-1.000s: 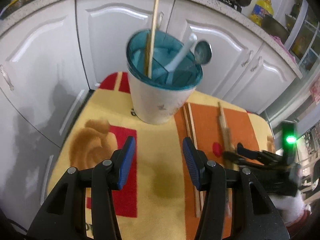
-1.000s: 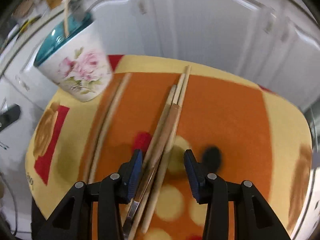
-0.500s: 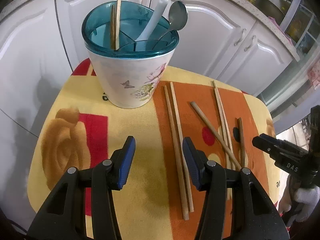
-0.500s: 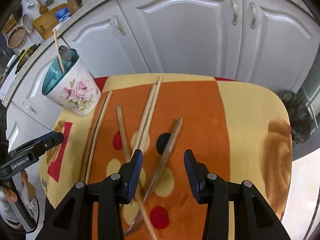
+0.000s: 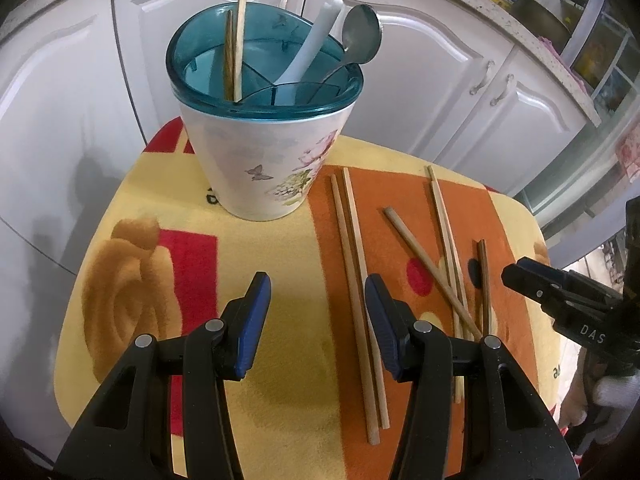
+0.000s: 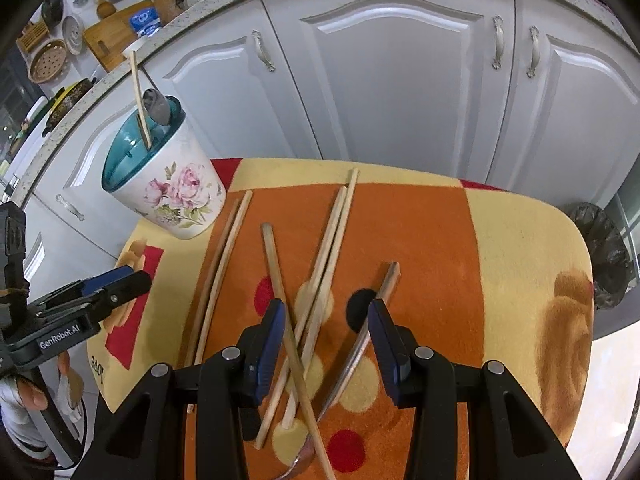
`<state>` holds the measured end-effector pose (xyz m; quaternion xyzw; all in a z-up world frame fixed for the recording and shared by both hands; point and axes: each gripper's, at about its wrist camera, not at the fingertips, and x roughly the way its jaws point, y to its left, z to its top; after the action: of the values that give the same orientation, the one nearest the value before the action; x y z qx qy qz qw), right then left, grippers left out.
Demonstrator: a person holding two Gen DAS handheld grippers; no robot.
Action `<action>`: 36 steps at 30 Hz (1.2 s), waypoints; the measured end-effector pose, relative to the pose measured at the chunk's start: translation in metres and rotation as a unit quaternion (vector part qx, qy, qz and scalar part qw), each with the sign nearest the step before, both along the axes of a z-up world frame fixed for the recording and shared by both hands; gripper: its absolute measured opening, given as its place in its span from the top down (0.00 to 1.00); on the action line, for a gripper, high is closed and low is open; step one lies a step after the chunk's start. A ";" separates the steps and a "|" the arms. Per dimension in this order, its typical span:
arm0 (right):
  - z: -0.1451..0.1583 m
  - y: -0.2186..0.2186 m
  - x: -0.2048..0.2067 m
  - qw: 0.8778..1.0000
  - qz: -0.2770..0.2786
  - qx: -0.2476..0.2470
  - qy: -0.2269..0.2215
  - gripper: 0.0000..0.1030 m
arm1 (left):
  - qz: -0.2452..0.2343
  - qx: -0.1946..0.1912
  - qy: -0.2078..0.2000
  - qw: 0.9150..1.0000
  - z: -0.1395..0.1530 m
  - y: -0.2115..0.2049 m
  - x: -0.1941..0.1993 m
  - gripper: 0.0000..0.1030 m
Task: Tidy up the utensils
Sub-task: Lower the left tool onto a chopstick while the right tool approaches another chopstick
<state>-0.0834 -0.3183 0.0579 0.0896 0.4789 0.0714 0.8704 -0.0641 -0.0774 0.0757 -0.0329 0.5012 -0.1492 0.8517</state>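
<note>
Loose wooden chopsticks (image 6: 276,280) lie scattered on the orange band of a flowered cloth (image 6: 520,240), one crossing over a pair, with a wooden-handled metal spoon (image 6: 376,312) just beside them. Near the cloth's far left corner stands a floral utensil holder (image 5: 264,152) with a teal divided rim; it holds two chopsticks (image 5: 236,40) in one compartment and a white spoon (image 5: 316,40) and a metal ladle (image 5: 360,36) in another. The right gripper (image 6: 326,344) hangs over the crossed sticks, jaws spread, holding nothing. The left gripper (image 5: 316,320) hovers over the yellow part, also spread and empty. White cabinet doors (image 6: 400,80) stand behind.
</note>
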 end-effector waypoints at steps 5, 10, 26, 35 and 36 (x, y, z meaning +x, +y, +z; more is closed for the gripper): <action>0.000 0.008 0.005 1.000 0.006 -0.003 0.001 0.60 | -0.002 0.003 -0.001 1.000 0.000 -0.003 -0.001 0.53; -0.002 0.014 0.007 1.000 0.017 -0.007 0.004 0.60 | -0.001 0.001 -0.001 1.000 -0.002 -0.003 0.002 0.53; -0.011 0.027 0.024 0.999 0.047 -0.009 0.011 0.68 | -0.028 0.006 0.051 0.998 -0.048 -0.030 0.034 0.76; -0.031 0.053 0.057 0.995 0.088 -0.028 0.030 0.75 | -0.025 0.001 0.057 0.998 -0.051 -0.036 0.049 0.89; -0.035 0.054 0.061 0.995 0.091 -0.028 0.035 0.75 | -0.026 -0.007 0.060 0.998 -0.052 -0.034 0.050 0.92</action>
<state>-0.0224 -0.2639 0.0224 0.0236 0.5175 0.1334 0.8449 -0.0145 -0.1116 0.0242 -0.0344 0.5515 -0.1722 0.8155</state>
